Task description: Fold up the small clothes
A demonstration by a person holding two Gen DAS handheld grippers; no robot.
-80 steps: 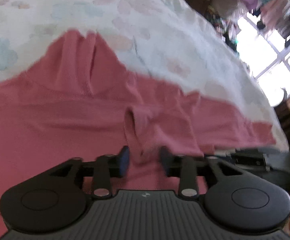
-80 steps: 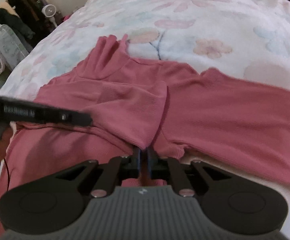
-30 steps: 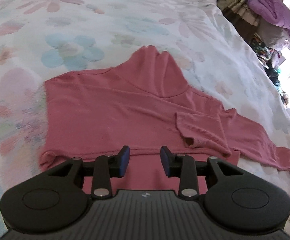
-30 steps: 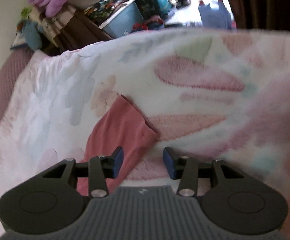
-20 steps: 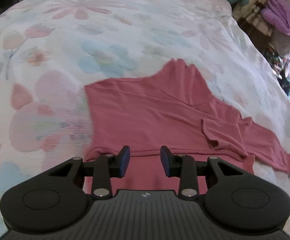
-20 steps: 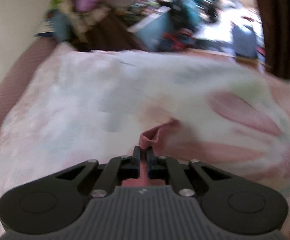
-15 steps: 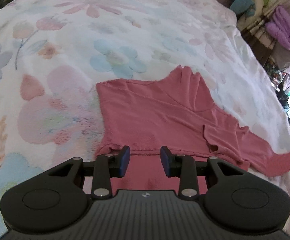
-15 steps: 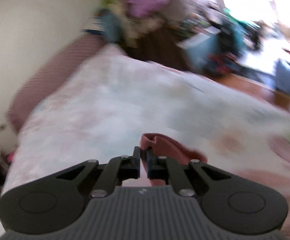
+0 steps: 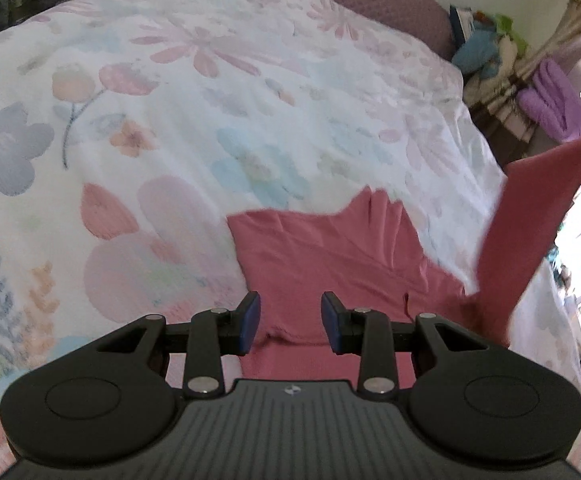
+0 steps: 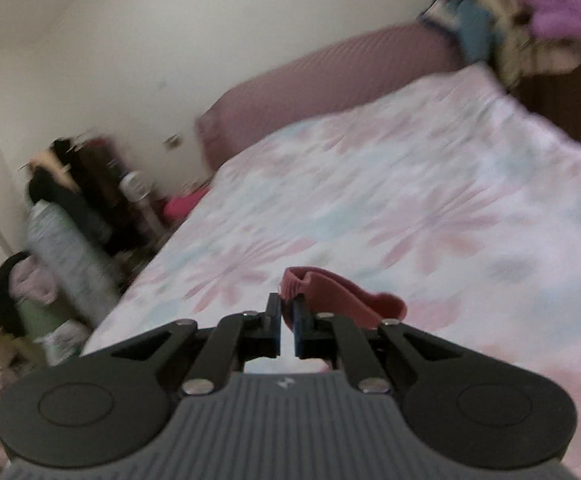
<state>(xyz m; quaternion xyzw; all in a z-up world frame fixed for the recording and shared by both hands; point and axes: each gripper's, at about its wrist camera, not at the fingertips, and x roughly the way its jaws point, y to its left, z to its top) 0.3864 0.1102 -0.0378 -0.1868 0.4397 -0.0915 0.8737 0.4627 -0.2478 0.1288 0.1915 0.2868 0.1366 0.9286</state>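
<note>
A pink long-sleeved top (image 9: 330, 248) lies on the flowered bedspread (image 9: 170, 120), its high collar pointing away from me. My left gripper (image 9: 289, 322) hovers open just above the top's near part, nothing between its blue pads. One sleeve (image 9: 530, 216) is stretched up and to the right, off the bed. In the right wrist view my right gripper (image 10: 287, 322) is shut on that sleeve's cuff (image 10: 330, 292), which bunches out past the fingertips, high above the bed.
A mauve headboard (image 10: 330, 84) runs along the far side of the bed. Bags and dark clothes (image 10: 62, 220) crowd the floor to the left. Piled purple and blue laundry (image 9: 550, 92) sits off the bed's right side, near a bright window.
My right gripper closed on the sleeve cuff lying on the bed, then swung up and round with it. The sleeve now rises off the bedspread. The left gripper drew back, still open.
</note>
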